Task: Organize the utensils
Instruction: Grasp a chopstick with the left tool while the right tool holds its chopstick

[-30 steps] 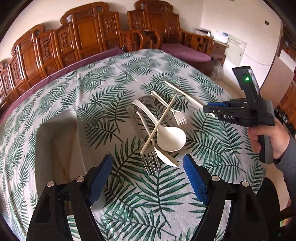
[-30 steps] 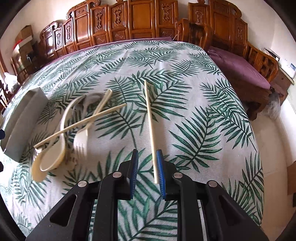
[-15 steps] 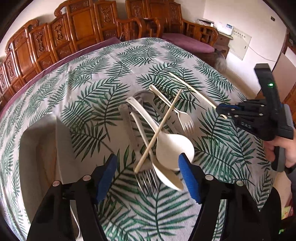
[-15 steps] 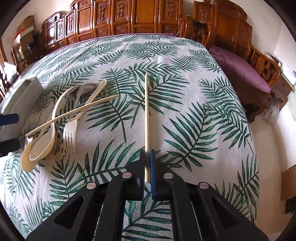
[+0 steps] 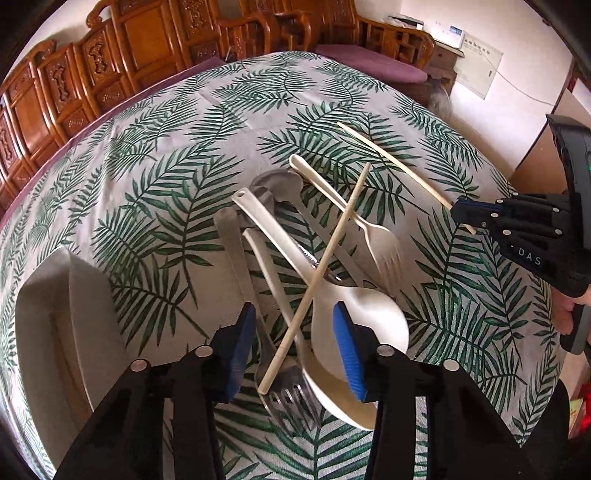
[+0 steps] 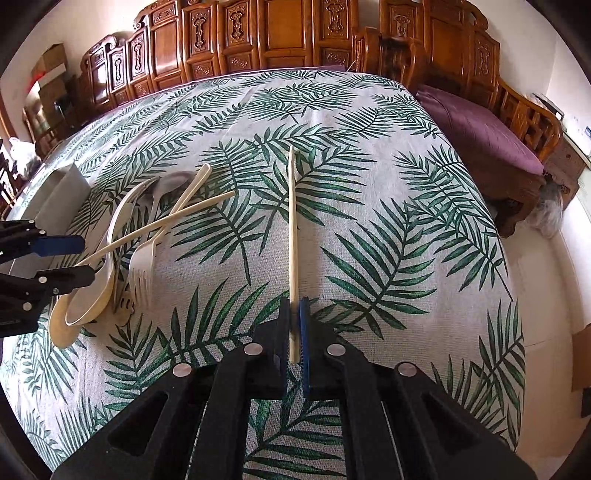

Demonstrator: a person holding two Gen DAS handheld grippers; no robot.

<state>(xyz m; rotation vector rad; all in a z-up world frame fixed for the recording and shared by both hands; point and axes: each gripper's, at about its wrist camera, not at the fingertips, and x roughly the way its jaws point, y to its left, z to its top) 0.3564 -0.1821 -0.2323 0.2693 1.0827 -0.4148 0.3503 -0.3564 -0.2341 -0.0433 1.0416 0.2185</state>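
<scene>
Right hand-held gripper [image 6: 294, 328] clamped on lone chopstick [image 6: 293, 236] pointing straight ahead; left hand-held gripper [image 5: 295, 347] wide around crossed chopstick [image 5: 321, 269].

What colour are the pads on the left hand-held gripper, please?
Blue pads, clearest in the left wrist view.

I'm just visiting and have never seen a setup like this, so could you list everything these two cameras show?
chopsticks: 2, pale wood; one lies apart, near end gripped by the right tool, other slants across the pile
cream spoons: 2, overlapping at the pile's near end
cream fork: 1, right side of pile
metal fork: 1, silver, under the pile
grey tray: 1, left of pile
leaf tablecloth: 1, green on white, covers table
carved wooden chairs: several, brown, behind table
left tool: blue pads, open around the slanted chopstick
right tool: shut on the separate chopstick
</scene>
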